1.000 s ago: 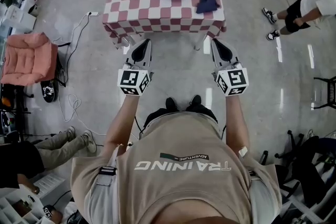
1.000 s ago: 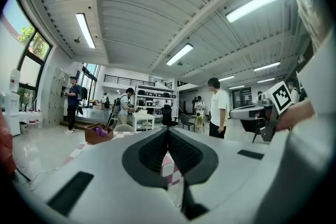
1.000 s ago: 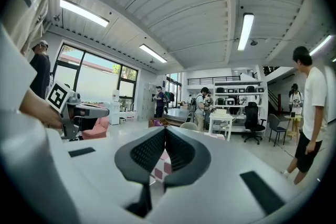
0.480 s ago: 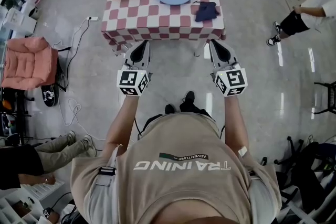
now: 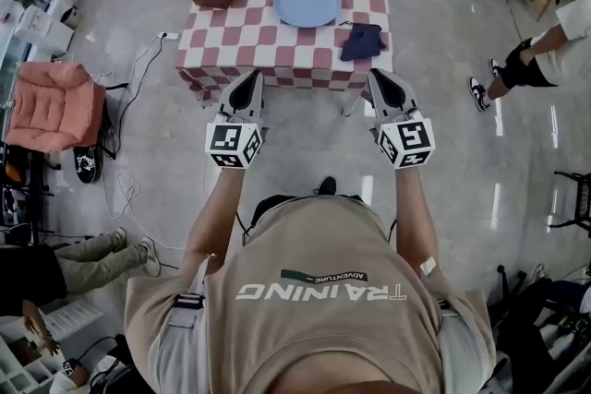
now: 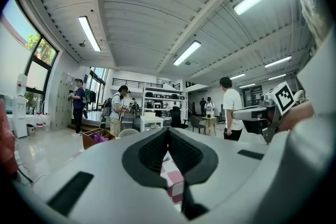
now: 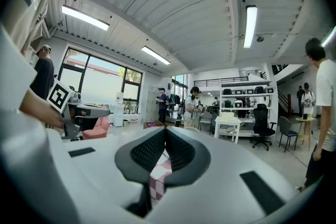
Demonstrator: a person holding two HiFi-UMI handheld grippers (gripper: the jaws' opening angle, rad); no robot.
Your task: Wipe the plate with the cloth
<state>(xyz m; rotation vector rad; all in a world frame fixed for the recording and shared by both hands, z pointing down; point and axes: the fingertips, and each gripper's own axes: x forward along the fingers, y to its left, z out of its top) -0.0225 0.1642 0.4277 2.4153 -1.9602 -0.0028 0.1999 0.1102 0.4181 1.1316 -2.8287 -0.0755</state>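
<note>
Atop one table (image 5: 268, 40), one plate (image 5: 307, 3), one cloth (image 5: 362, 41), nearer, left tool (image 5: 248, 78), right tool (image 5: 380, 77), both closed

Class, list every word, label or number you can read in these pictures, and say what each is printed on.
"TRAINING": large white letters on the back of the person's shirt, upside down in the head view.
"ADVENTURE": small print beside it, same shirt.
Marker cubes: square patterns only, no words.
Nothing else is readable.

left tool (image 5: 250, 78) shut, right tool (image 5: 379, 77) shut
</note>
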